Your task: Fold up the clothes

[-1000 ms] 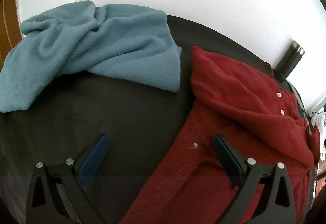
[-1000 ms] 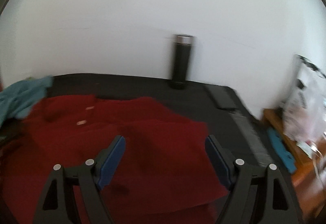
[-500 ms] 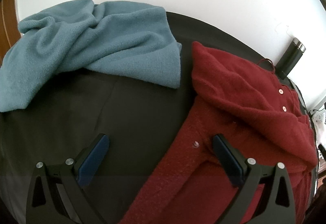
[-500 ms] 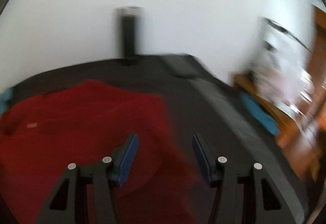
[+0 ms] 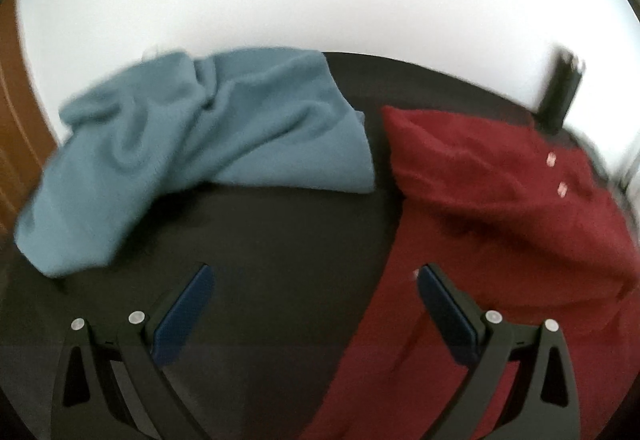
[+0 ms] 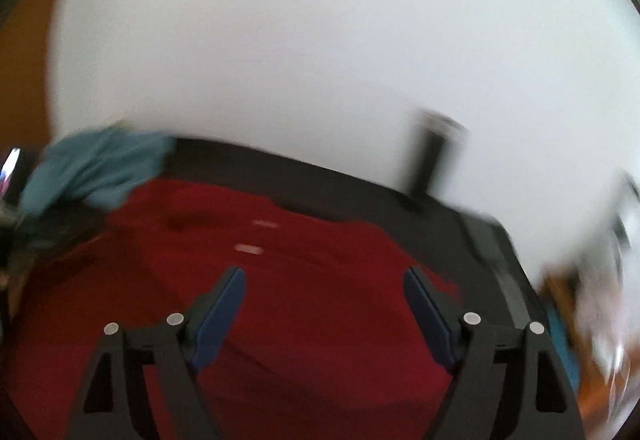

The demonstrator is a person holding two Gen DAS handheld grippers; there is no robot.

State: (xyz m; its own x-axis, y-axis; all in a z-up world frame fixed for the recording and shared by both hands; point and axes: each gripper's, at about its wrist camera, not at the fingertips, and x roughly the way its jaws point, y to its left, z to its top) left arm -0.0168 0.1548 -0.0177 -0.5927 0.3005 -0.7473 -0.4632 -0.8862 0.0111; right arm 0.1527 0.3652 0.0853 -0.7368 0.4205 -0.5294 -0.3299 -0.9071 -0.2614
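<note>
On a dark tabletop (image 5: 280, 240) set against a white wall, two garments lie well apart from folded order: a red buttoned garment (image 5: 500, 224) at three o'clock in the left wrist view, rumpled and partly doubled over itself, and a crumpled blue-grey garment (image 5: 208, 144) at ten o'clock, just beside it across a narrow strip of bare table. A dark flask (image 5: 560, 96) stands at two o'clock near the wall. Left gripper (image 5: 312, 280): jaws wide, nothing between the pads, its right finger hanging over the red garment's near edge. Right gripper (image 6: 324, 284): jaws opening, wide apart, over the middle of the red garment (image 6: 320, 320) with no cloth pinched; the view is motion-blurred, so contact with the fabric cannot be told. The step in hand is judged to be taking hold of the red garment to spread or fold it. To do it well, each claw should probably close on a single edge or corner rather than on the bunched middle, both lifting evenly so the cloth lies flat before creasing, buttons kept clear of the pads.
</note>
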